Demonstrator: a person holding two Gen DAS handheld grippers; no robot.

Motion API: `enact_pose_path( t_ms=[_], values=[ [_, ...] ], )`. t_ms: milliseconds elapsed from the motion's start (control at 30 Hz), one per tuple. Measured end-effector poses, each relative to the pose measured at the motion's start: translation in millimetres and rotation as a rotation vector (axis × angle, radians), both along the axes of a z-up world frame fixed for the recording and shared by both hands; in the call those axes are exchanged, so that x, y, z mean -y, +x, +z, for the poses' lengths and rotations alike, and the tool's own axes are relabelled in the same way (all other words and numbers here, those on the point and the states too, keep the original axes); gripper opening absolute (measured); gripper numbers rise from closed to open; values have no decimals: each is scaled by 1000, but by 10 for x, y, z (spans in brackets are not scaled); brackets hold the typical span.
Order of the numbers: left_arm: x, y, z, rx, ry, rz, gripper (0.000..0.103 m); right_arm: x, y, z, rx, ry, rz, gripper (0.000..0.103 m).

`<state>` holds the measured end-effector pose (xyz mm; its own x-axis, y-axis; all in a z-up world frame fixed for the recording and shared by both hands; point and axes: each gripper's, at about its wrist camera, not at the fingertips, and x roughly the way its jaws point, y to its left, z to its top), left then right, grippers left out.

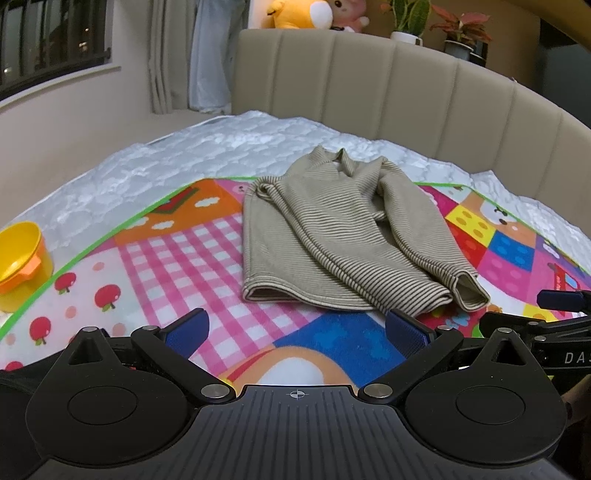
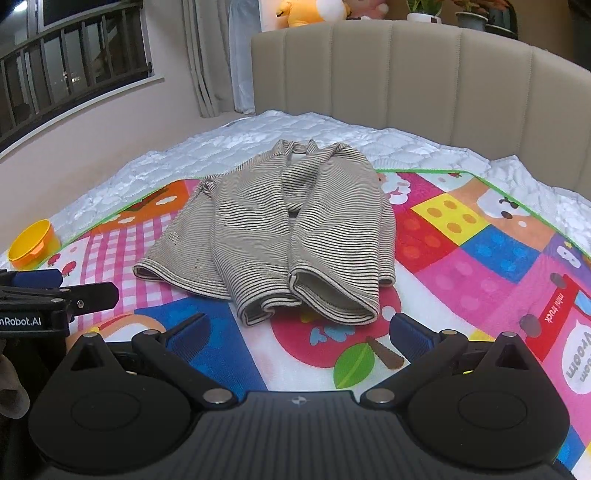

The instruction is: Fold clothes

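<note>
Presently, one striped garment on a bed, two tools near it.

Garment: striped top, beige with thin dark stripes, lying on the play mat; both sleeves are folded in over the body, neckline at 12 o'clock, hem and cuffs at 6 o'clock. In the right wrist view the striped top shows two open cuffs side by side at its near edge.

Play mat: colourful mat with pink check, apples and brick patches, green-edged, spread over the bed; seen also in the right wrist view.

Bed: white quilted mattress cover showing beyond the mat toward 12 o'clock; beige padded headboard behind it.

Left hand-held gripper: blue-padded fingers spread wide apart, holding nothing, hovering over the mat just short of the hem, at 6 o'clock of the garment. Its side is visible at 9 o'clock in the right wrist view.

Right hand-held gripper: fingers spread wide apart, holding nothing, just short of the cuffs, not touching them. Part of it appears at 3 o'clock in the left wrist view.

Yellow cup: plastic, orange handle, on the mattress cover at 9 o'clock, well apart from the garment.

Headboard ledge: plush toys and potted plants at 12 o'clock.

Window: barred, dark, at 10 o'clock; curtains beside it.
</note>
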<state>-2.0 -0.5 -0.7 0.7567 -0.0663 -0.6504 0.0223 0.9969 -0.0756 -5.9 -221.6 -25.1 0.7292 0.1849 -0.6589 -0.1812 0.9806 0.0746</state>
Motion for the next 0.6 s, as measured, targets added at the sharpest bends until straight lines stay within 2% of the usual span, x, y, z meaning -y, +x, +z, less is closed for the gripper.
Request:
enact_pose_path(
  t_ms=[267,433,600],
  values=[
    [16,-5,-1,0,5,-4,103,113,22,38,2,49,-13,103],
    [22,-2,-1,-1,6,-5,103,63,-8,71,31,10,12,103],
    [28,2,-1,-3,7,-5,103,57,6,50,22,7,9,103]
  ],
)
